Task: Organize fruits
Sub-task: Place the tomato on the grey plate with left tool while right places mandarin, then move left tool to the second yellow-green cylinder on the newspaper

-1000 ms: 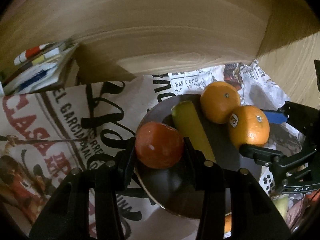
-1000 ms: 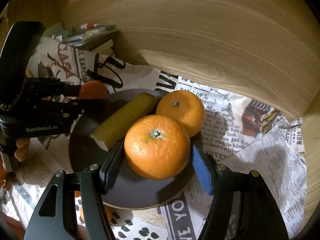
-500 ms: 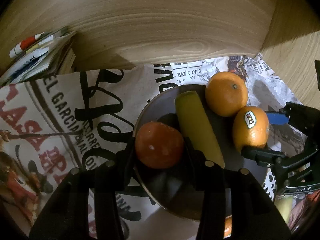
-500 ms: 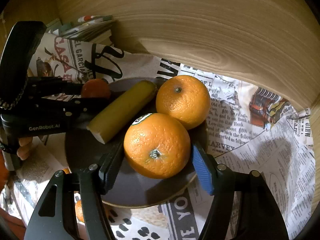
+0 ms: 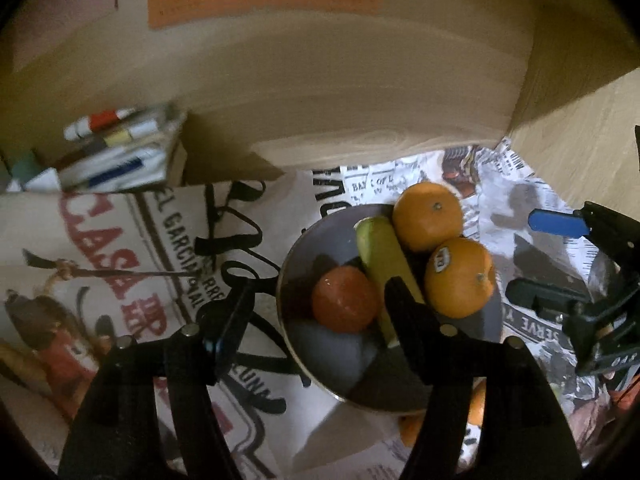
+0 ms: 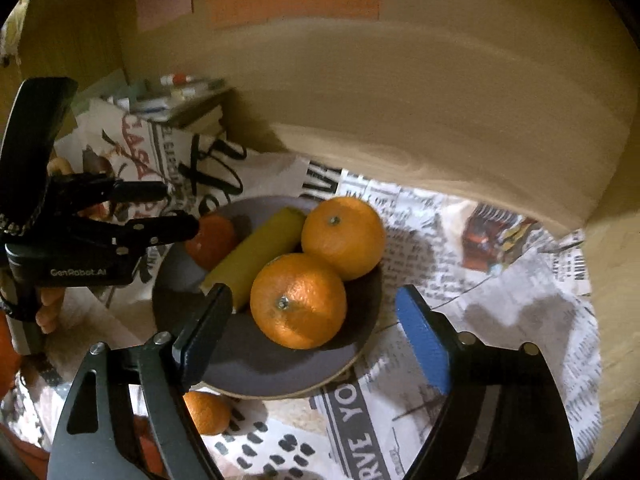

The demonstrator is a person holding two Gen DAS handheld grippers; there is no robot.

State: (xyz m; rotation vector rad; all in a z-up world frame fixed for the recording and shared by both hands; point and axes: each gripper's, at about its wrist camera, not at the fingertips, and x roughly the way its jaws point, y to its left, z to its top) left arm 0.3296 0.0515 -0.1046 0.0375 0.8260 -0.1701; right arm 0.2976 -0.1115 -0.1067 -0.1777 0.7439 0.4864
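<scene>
- Dark grey, the plate sits on newspaper in a wooden corner and carries the fruit of the task: two oranges, one red-orange fruit and one yellow-green banana.
- The near orange touches the far orange; the banana lies just beside both, running diagonally across the plate, and the red-orange fruit rests on its other side, near the left rim.
- The right gripper stands wide, its dark and blue fingers flanking the near orange without touching it.
- The left gripper is also spread wide; the red-orange fruit lies free between its fingers, clear of both as far as I can tell.
- Judged from this, the step in hand is release: both fruits look set down on the plate, and neither tool holds anything.
- One more small orange fruit lies off the plate on the paper below its near rim, partly hidden by the right gripper's finger; possibly a tangerine, though the blur makes this uncertain.
- The next move probably calls for drawing both tools back clear of the plate, then reaching low for that stray fruit without nudging the rim.
- Count: one plate, two oranges, one banana, one red-orange fruit, one stray fruit, two grippers.
</scene>
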